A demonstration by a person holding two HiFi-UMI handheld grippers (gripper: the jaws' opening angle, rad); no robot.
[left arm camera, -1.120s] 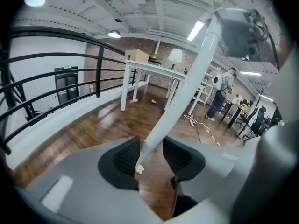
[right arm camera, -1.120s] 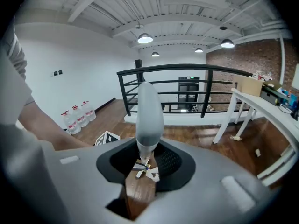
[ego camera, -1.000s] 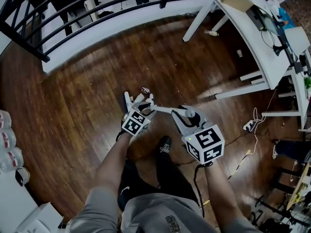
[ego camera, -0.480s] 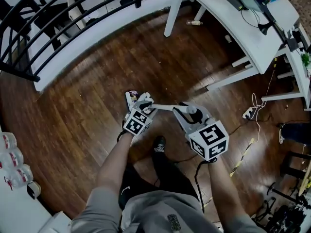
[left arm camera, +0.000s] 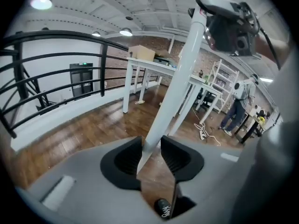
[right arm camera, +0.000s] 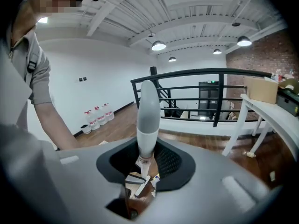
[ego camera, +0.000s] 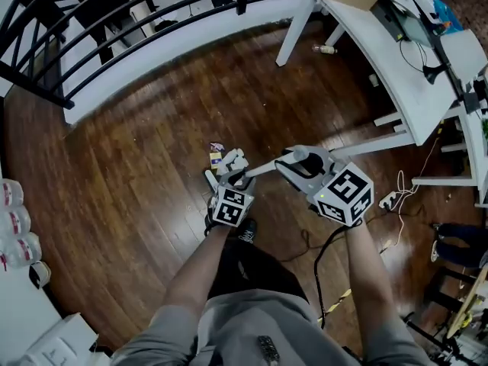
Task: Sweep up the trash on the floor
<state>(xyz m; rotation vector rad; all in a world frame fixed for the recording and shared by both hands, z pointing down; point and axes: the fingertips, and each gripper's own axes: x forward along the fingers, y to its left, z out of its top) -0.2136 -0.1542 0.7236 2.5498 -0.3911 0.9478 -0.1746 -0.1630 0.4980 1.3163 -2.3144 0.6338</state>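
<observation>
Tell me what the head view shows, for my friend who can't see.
Seen from above, a person's left tongs and right tongs both hold a white handle over a dark wood floor; the left tongs have just been closing on it. A bit of trash lies just beyond them.

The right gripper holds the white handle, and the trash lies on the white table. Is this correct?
Not quite: the head view shows the trash lying on the wooden floor, not the table. The right gripper does hold the white handle.
</observation>
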